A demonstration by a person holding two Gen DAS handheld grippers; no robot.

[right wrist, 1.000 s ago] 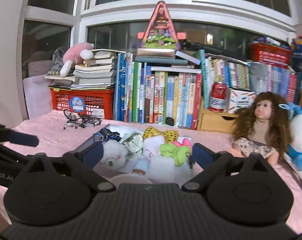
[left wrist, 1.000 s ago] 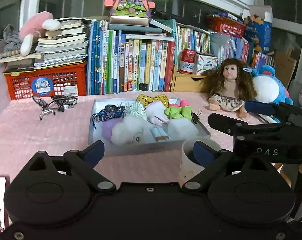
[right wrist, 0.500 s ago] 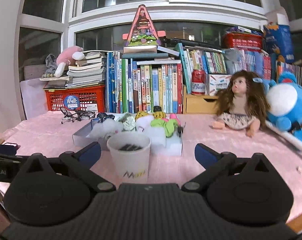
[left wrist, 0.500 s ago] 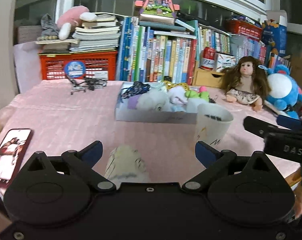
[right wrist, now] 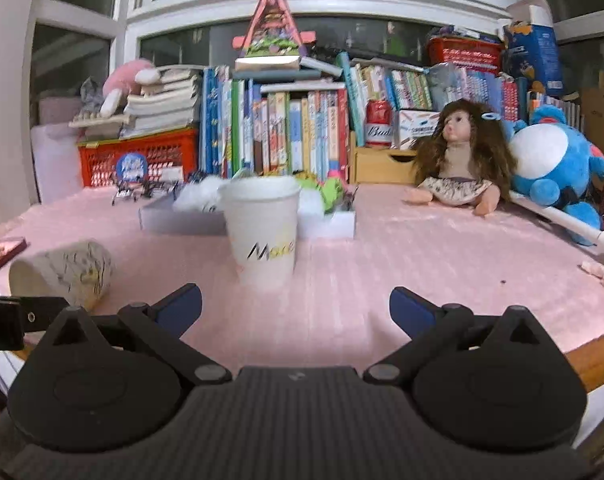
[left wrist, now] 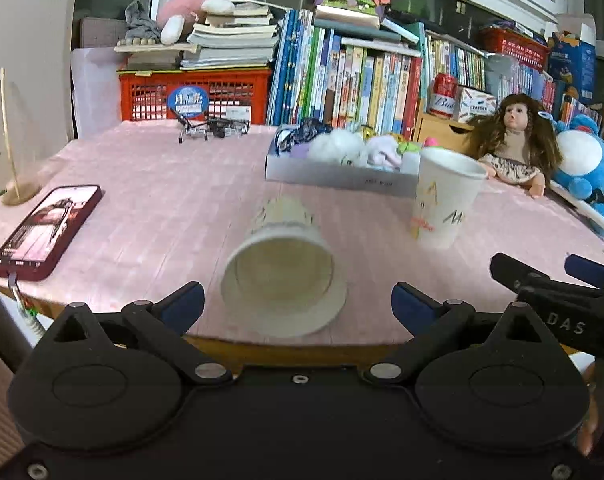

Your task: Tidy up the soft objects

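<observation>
Showing only in the left view: a phone (left wrist: 46, 232).

pink table (left wrist: 150, 200), tray (left wrist: 333, 176), cups (left wrist: 445, 200), phone (left wrist: 48, 230)

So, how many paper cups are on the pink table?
2. One upright cup stands just before the tray of soft things. One tipped cup lies on its side, mouth toward the left gripper. Others may be hidden.

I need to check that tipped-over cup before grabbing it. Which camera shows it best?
Left wrist view: the tipped paper cup lies centred ahead of the open left gripper, its mouth facing the camera. Right wrist view shows only its patterned side at the left edge.
</observation>
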